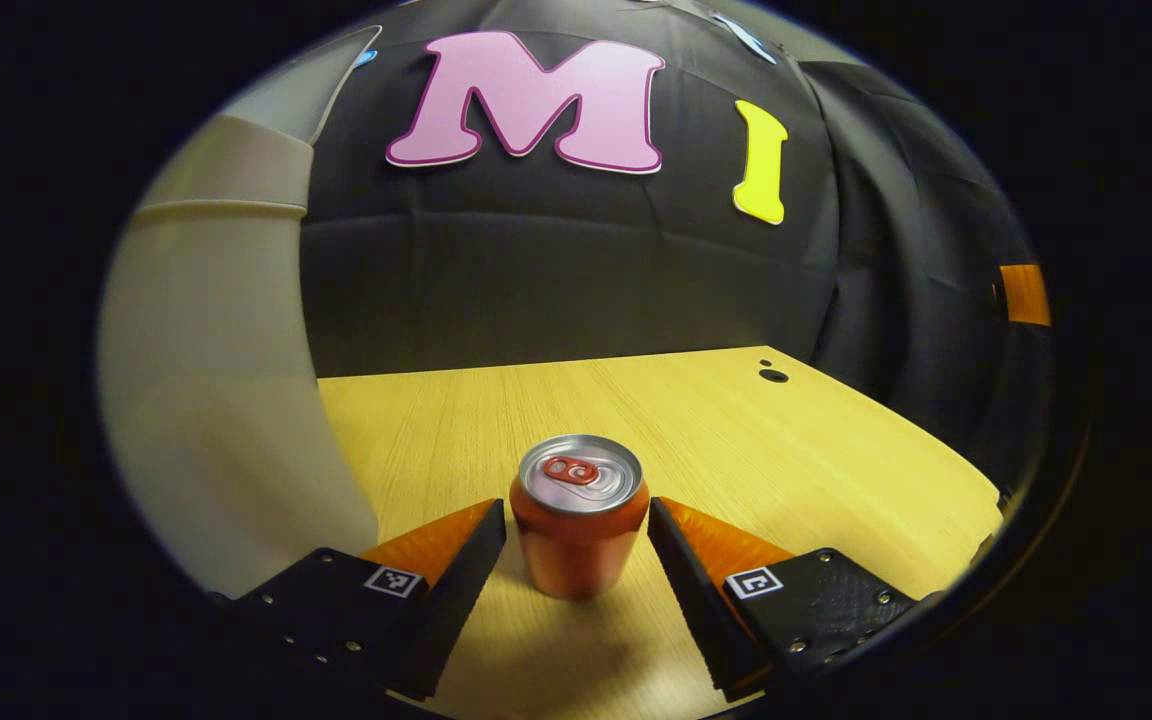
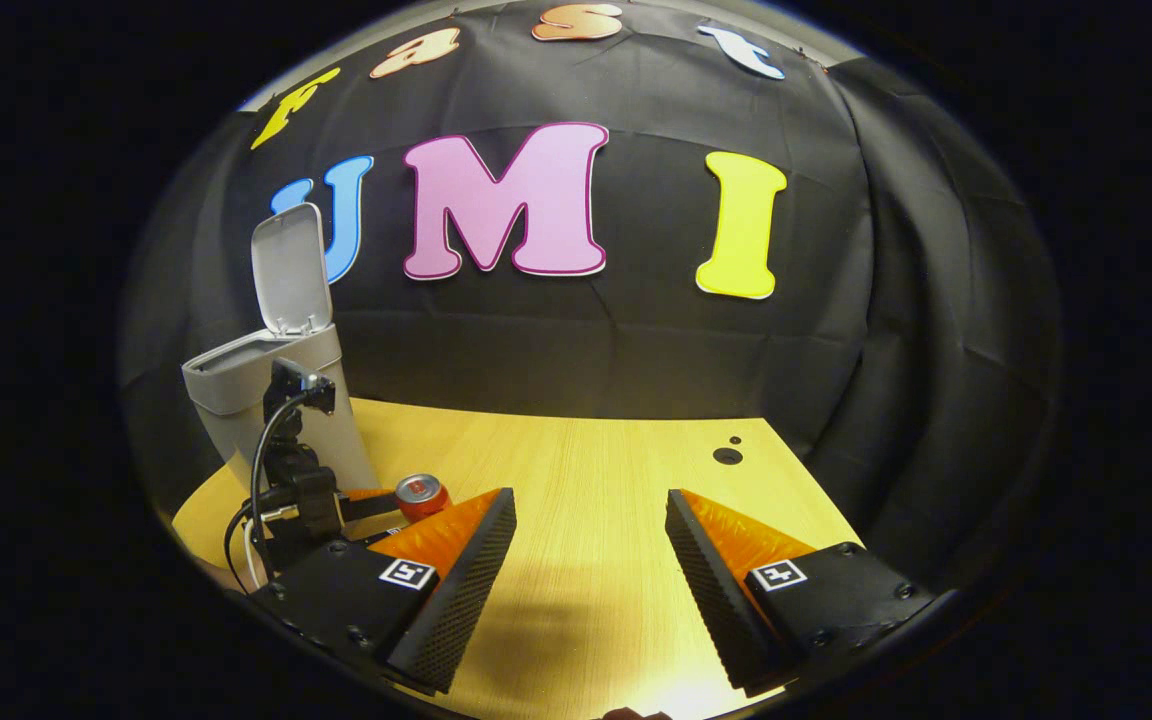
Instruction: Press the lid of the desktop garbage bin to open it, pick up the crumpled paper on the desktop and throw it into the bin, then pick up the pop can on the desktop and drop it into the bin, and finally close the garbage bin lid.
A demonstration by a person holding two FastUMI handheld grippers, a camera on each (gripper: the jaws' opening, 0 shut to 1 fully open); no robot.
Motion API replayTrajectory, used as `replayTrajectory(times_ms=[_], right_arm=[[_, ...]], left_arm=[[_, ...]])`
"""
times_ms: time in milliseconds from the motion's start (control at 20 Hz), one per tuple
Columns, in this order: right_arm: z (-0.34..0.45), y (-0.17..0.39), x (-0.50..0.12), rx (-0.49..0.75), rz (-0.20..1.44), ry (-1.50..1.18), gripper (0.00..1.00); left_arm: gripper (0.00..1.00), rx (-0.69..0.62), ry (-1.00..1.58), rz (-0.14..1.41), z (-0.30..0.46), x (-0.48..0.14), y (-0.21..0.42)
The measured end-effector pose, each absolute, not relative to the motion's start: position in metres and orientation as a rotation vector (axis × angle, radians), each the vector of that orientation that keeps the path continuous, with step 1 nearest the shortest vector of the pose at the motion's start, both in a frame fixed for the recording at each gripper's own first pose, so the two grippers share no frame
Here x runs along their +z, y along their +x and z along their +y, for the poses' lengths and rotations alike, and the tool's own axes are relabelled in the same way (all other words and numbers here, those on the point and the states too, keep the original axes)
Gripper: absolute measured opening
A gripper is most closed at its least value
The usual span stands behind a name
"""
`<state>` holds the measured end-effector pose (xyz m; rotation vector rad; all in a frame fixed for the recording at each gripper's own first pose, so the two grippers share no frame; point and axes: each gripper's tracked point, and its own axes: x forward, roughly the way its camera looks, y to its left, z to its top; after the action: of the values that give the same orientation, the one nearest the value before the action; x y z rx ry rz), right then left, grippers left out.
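Red pop can (image 1: 579, 520) upright, tab upward, between left gripper's (image 1: 577, 540) spread fingers.

No readable text or brand on the pop can (image 1: 579, 520), square coded markers on the jaws, unreadable

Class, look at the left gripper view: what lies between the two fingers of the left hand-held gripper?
The pop can stands upright on the wooden desktop, between the open fingers of the left hand-held gripper, with a small gap each side, in the left gripper view.

Recording booth: black cloth wall (image 2: 636, 340), bare wooden desk (image 2: 596, 480), small bin (image 2: 276, 390)
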<state>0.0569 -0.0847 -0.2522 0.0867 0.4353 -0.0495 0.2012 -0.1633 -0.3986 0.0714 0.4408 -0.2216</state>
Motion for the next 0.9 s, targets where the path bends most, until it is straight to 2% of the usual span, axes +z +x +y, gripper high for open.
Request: replayTrajectory(times_ms=[650,900], right_arm=[[-0.084,0.065,-0.263,-0.05,0.465,0.081,0.98],[-0.082,0.065,-0.263,-0.047,0.466,0.088,0.98]], left_arm=[[0.95,-0.238,0.036,0.459,-0.168,-0.41,0.209],[0.87,-0.234,0.031,0.479,-0.169,-0.412,0.207]])
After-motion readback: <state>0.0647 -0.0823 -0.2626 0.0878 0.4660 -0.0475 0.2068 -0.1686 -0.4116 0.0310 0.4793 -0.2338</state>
